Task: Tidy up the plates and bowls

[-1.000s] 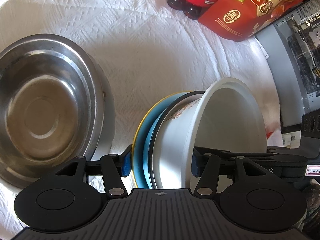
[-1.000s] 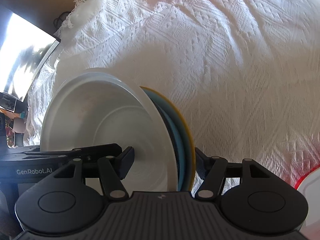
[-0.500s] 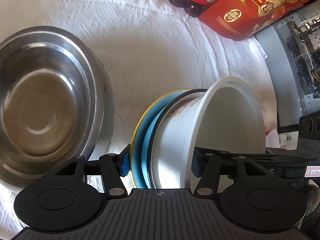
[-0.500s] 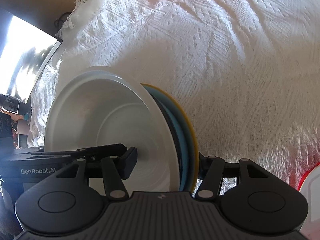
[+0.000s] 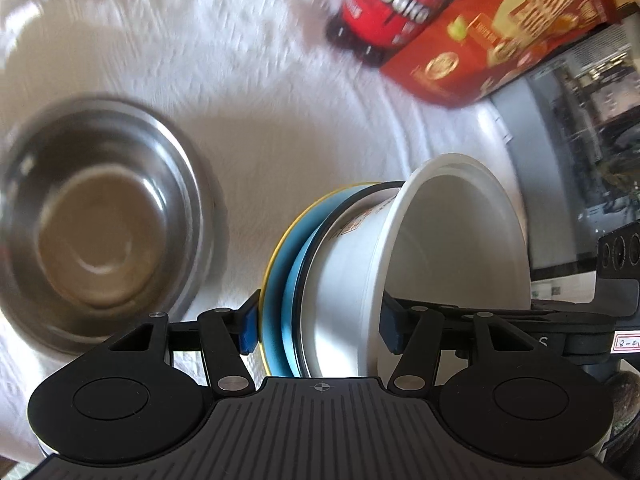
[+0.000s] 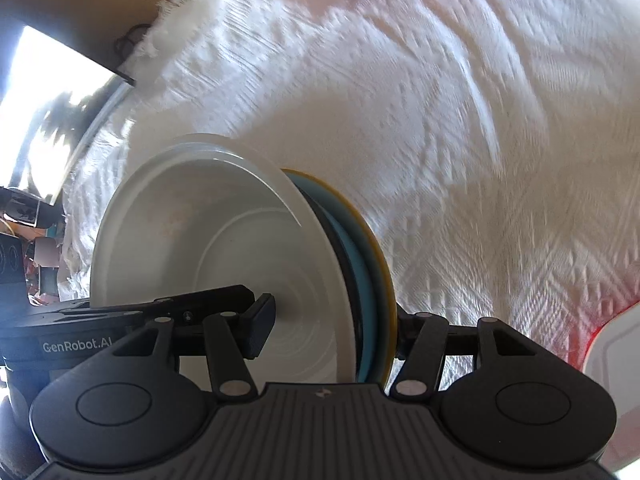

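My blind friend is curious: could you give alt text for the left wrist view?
The left tool grips a stack of white bowl and blue and yellow plates above a white cloth. A steel bowl sits left.

It looked like a home table w/ a white woven tablecloth (image 6: 460,152). A red soda bottle (image 5: 384,12), a red snack box (image 5: 500,36) and a steel bowl (image 5: 96,224) stood on it.

Both wrist views face the same close dish stack (image 5: 360,280) from opposite sides.
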The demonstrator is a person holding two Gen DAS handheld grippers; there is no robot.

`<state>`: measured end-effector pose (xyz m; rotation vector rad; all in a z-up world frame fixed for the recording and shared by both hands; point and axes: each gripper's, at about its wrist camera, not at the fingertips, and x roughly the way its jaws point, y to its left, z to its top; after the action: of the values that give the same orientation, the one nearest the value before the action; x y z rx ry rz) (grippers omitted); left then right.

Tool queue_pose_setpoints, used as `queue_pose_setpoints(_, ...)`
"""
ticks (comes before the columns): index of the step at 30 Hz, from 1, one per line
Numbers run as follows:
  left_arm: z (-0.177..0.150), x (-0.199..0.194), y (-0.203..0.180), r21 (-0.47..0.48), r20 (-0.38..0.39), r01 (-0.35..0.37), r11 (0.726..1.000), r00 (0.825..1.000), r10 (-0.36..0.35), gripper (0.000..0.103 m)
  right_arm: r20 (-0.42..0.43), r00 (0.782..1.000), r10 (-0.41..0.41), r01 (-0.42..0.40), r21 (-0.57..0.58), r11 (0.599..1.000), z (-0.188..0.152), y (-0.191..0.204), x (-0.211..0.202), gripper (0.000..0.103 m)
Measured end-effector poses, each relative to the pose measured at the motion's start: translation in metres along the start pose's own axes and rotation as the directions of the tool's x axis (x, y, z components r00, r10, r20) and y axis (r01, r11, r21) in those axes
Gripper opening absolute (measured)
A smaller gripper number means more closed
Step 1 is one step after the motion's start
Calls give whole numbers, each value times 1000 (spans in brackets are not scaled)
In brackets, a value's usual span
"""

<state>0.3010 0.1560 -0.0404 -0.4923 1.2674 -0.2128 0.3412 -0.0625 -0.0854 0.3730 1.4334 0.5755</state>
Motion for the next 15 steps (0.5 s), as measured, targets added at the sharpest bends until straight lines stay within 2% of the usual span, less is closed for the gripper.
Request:
queue_pose_setpoints(4, 10, -38, 6, 14, 59, 2, 1000, 998, -3, 61, 42, 999, 7, -5, -51, 999, 8, 30, -22, 58)
queue_pose_setpoints(8, 22, -66, 33, 5, 98, -9, 1000, 995, 9, 61, 67, 997, 39, -31, -120, 992, 24, 69, -29, 59)
queue_pose_setpoints(11, 29, -72, 66, -40, 97, -22, 999, 995, 26, 61, 70, 996, 51, -38, -176, 984, 36, 102, -15, 59)
queue_pose_setpoints(15, 27, -63, 109, -101, 76, -44, 994, 996, 52, 61, 17, 999, 50, -45, -209, 977, 49, 133, 25, 58)
